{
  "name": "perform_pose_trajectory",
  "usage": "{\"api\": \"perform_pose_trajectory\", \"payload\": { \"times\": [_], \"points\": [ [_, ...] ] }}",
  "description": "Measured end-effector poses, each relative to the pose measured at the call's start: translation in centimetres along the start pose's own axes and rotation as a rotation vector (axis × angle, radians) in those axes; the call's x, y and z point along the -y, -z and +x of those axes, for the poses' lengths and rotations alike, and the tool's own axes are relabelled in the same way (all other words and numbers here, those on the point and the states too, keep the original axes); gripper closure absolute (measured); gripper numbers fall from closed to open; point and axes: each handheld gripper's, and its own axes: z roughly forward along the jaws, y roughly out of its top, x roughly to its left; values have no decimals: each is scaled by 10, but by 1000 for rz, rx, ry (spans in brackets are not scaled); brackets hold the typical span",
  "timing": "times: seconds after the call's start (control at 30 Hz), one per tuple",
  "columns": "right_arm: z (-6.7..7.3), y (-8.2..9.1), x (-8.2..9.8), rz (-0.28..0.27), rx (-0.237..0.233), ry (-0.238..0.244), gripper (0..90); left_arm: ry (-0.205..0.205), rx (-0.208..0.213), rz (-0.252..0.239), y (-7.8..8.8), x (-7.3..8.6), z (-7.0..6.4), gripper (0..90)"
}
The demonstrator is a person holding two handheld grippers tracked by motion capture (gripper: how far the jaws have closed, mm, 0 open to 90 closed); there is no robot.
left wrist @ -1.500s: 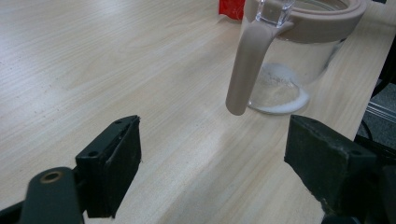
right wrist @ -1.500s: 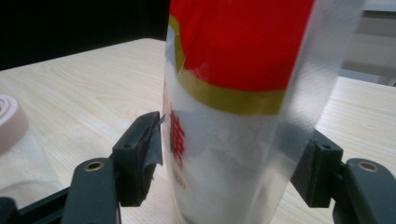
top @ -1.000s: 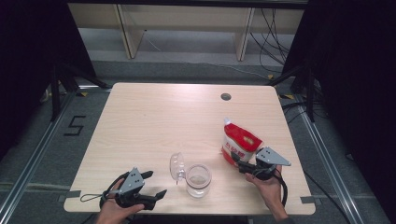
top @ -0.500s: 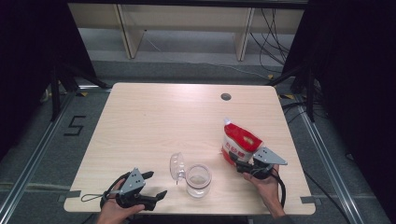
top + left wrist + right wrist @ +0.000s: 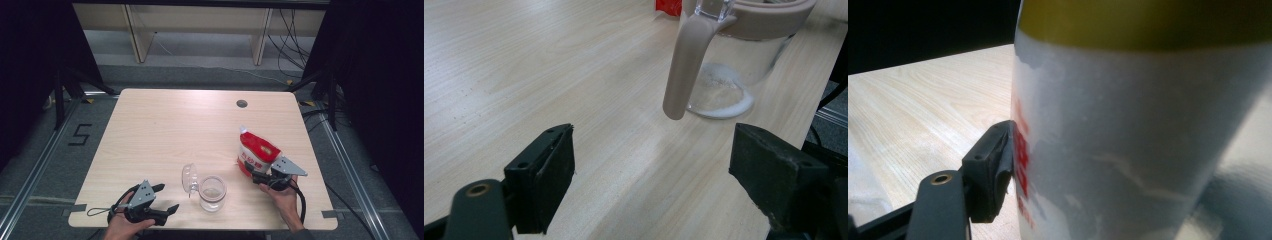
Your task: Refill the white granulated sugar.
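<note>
Bag (image 5: 256, 152) of white powder stands right of the open glass jar (image 5: 212, 192), clamped low by the right gripper (image 5: 261, 177). Left gripper (image 5: 161, 202) rests with jaws apart. A steady upright lift (no squeezing) seems wise.

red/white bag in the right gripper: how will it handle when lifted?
The bag is a soft pouch, so it will likely sag around the right gripper. It stands plump, probably fairly heavy. Its film looks glossy in the right gripper view, so it may slip.
</note>
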Motion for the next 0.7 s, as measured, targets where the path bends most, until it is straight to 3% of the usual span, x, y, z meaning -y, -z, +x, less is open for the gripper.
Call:
{"api": "perform_pose_trajectory", "payload": {
  "times": [0.2,0.47,0.53,0.57,0.7],
  "points": [
    [-1,-3,1,-7,-23,7,322,-2,0,1,0,0,0,179],
    [-1,-4,2,3,-18,1,306,-4,1,11,0,0,0,180],
    [-2,-6,2,-9,-29,10,305,-29,-9,31,1,0,2,180],
    [-2,-6,2,0,-30,7,305,-14,-2,19,1,0,1,180],
    [-1,-6,3,-2,-14,-11,303,-18,-3,17,1,0,1,180]
  ]
}}
